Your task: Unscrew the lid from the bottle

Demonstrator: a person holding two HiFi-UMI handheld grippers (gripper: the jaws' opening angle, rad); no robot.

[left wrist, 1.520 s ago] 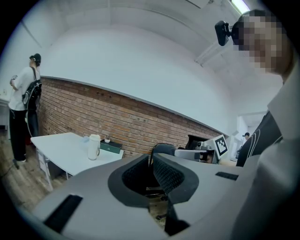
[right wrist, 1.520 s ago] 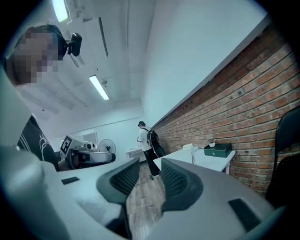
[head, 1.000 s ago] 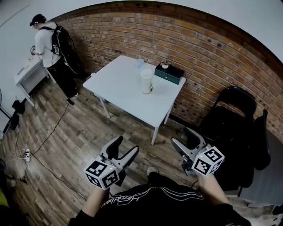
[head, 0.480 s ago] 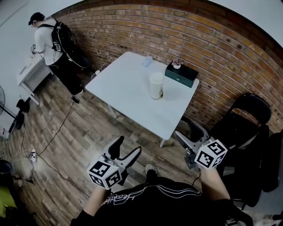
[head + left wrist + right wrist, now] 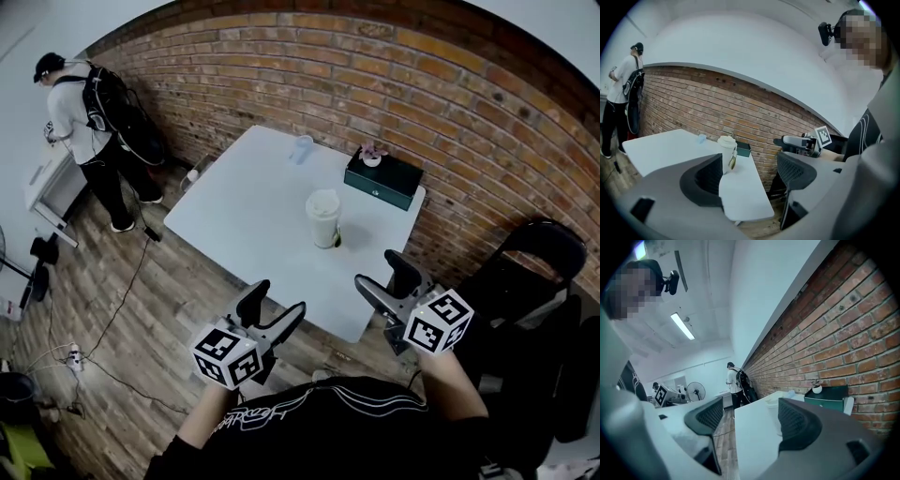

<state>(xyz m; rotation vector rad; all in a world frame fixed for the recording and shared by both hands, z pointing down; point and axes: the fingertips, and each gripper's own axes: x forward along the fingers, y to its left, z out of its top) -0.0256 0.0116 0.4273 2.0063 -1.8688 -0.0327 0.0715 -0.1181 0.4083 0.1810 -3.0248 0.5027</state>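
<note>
— While your left hand-held gripper (image 5: pixel 275 302) hangs with its jaws spread wide and nothing between them, what is your other one doing?

— Your right hand-held gripper (image 5: pixel 380 275) is empty too, and its jaws are apart and opening. You hold both by the near edge of the table (image 5: pixel 234 225).

— And where is your bottle?

— Your bottle (image 5: pixel 324 225) stands upright on the table with its lid (image 5: pixel 322 201) on, beyond both grippers and well apart from them. Behind it, by the brick wall (image 5: pixel 281 66), you have a dark green box (image 5: pixel 386 180) with a small potted plant (image 5: pixel 371 156) on top and a clear cup (image 5: pixel 301 148) further left.
</note>
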